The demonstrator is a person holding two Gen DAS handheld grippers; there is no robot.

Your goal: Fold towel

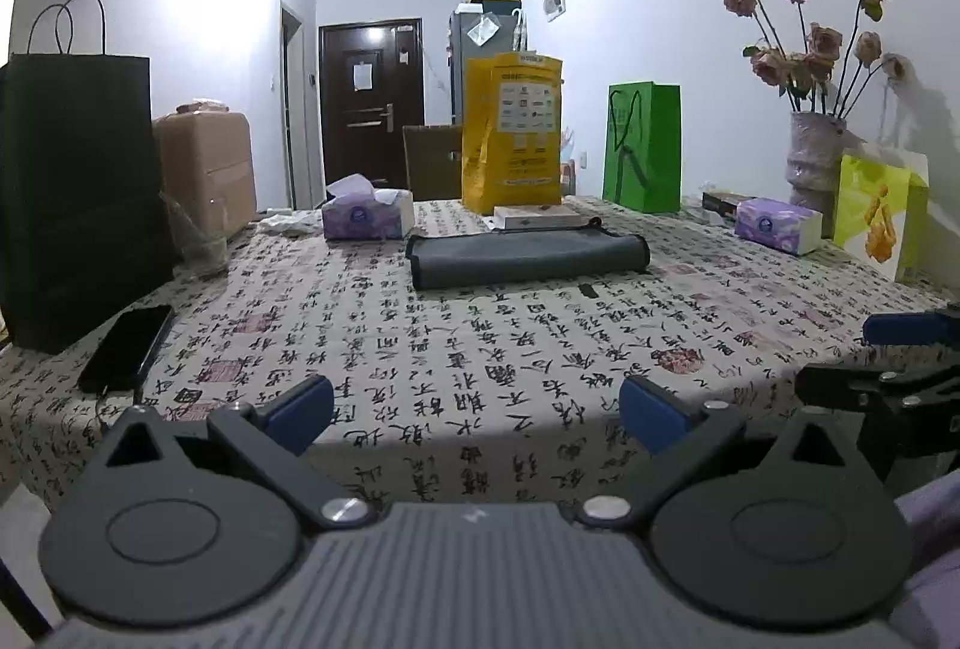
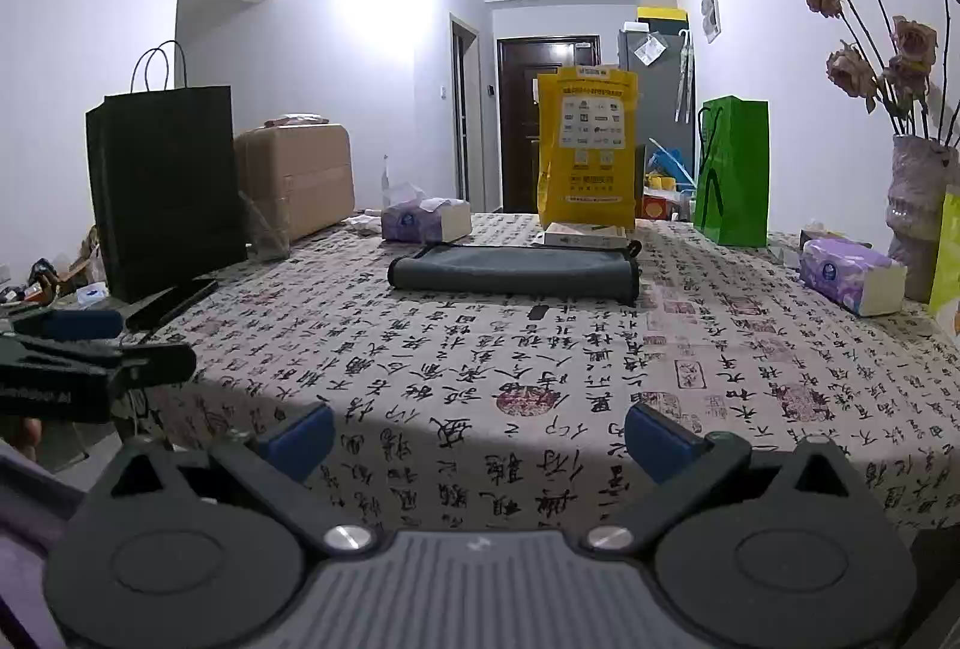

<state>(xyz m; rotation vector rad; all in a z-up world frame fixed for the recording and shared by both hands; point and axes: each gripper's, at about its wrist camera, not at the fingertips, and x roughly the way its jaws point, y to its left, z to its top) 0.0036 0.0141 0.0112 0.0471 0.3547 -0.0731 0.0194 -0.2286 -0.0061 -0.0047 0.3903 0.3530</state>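
Two grippers wait at the near edge of the table (image 1: 480, 349), and neither one holds a thing. Your left gripper (image 1: 477, 412) has its fingers spread wide, and so does your right gripper (image 2: 480, 436). They sit side by side, near each other, likely so you can reach forward with both at once.

The gray towel (image 1: 528, 259) lies flat toward the far edge of the table, well apart from both grippers. It looks folded over already, with rounded ends, so I think it may need opening or one more fold.

You have lots of bare tablecloth between you and the towel. Past it the room gets tight: a flat box (image 1: 537, 216) touches or nearly touches its far side, with the yellow bag (image 1: 513, 133) just behind. A phone (image 1: 126, 349) lies near the left edge, beside the black bag (image 1: 75, 193). A tissue pack (image 2: 852, 277) sits by the right edge. Pull the towel toward yourself for more room.
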